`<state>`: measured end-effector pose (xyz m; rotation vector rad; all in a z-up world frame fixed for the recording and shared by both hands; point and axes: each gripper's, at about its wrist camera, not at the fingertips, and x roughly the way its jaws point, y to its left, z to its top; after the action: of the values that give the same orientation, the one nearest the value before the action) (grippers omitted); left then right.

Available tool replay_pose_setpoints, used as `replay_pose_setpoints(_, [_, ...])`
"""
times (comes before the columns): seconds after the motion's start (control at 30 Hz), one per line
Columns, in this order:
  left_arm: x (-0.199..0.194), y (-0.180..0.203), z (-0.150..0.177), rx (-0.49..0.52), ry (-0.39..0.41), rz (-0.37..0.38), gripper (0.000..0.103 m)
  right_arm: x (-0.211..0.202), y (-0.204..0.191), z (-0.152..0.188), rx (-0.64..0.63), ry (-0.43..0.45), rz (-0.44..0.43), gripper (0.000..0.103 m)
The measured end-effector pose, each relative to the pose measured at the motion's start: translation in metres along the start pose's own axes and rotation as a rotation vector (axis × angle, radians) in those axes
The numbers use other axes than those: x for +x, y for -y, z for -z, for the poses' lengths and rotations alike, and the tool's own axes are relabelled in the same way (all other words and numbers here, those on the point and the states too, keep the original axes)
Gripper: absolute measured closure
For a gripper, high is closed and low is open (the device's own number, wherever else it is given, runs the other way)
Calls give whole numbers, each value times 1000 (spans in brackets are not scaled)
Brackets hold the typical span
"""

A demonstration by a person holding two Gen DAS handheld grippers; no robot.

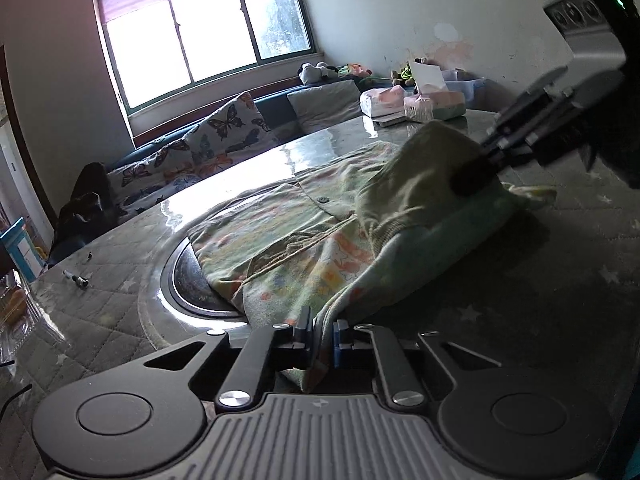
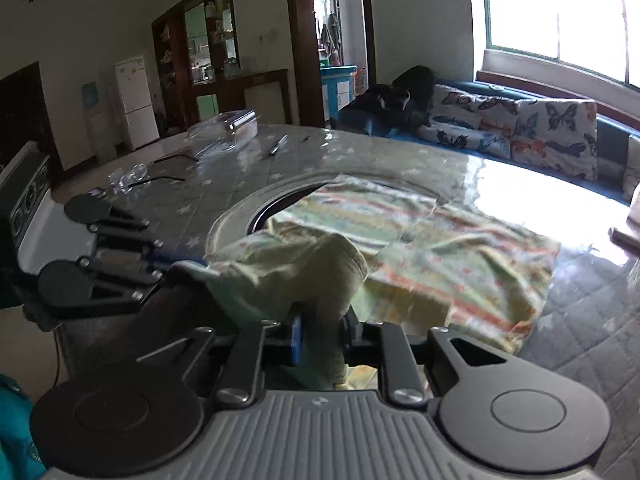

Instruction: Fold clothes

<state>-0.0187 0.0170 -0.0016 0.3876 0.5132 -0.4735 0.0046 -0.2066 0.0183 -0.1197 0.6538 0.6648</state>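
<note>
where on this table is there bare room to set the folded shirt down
Free: the quilted table cover right of the shirt, and the glossy strip between shirt and butterfly cushions. Crowded: the far corner by the clear box and pen.

The garment (image 1: 304, 236) lies spread on the table (image 1: 520, 300), partly over a round recess (image 1: 188, 284) in its top. A raised fold (image 1: 420, 184) sits on its right part. Cushions (image 1: 224, 132) line the bench behind the table, below the window (image 1: 200, 36).
</note>
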Motion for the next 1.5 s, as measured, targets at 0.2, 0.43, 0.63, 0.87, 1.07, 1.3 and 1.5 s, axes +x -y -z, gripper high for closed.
replay_pose_setpoints(0.2, [-11,3,-4,-16,24,5,96,-13,-9,13,-1,12,-5,98])
replay_pose_setpoints(0.43, [-48,16,-9,0,67,43,97,-59,-30,17,-59,77,-17,99])
replay_pose_setpoints(0.63, [-93,30,-8,-30,92,90,97,-103,-52,16,-100,109,-22,99])
replay_pose_setpoints(0.87, [-91,19,-28,-72,129,72,97,-106,-49,-12,-132,140,15,99])
replay_pose_setpoints(1.07, [-54,-19,-57,-125,134,44,97,-72,-22,-56,-154,151,43,99])
replay_pose_setpoints(1.3, [22,-69,-83,-195,29,23,97,-3,19,-101,-142,103,71,99])
replay_pose_setpoints(1.5, [85,-100,-75,-258,-94,23,97,69,54,-110,-68,18,86,99])
